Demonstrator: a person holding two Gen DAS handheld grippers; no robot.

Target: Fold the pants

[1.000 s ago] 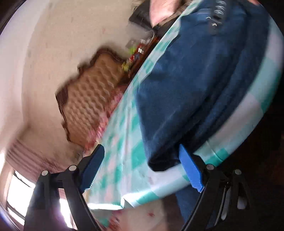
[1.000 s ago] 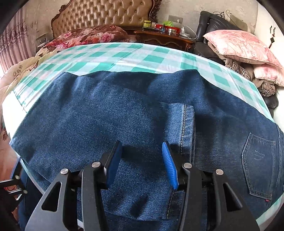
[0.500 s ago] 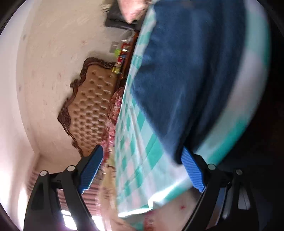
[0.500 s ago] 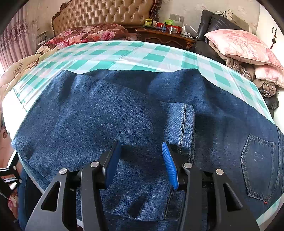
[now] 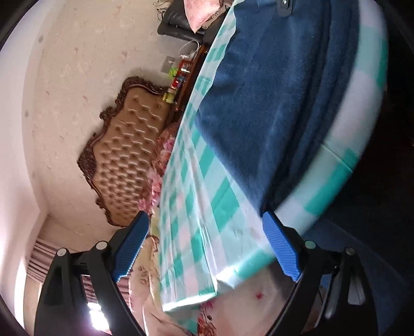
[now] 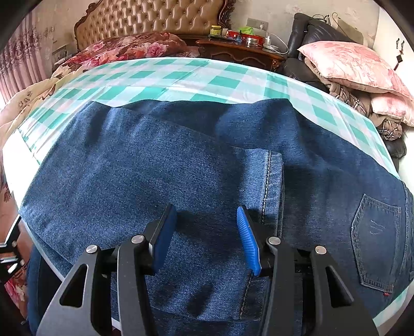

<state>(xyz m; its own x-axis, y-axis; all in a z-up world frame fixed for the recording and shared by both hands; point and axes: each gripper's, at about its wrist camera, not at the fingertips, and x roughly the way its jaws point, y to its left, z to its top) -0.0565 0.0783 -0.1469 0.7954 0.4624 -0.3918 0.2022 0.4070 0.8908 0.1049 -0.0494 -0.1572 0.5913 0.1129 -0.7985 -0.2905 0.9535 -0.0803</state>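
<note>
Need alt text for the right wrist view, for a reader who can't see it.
Blue jeans lie folded across a table with a green-and-white checked tablecloth, a stitched hem lying on top and a back pocket at right. The right claw hovers open just above the denim, holding nothing. Behind stand a tufted headboard and pink pillows.

Bright daylight, fisheye warp, slight blur

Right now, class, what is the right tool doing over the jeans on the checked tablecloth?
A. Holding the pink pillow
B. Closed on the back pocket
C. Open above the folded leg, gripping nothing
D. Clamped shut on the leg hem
C: the right tool is open, its blue pads spread with only flat jeans showing between them, left of the stitched hem.
</note>
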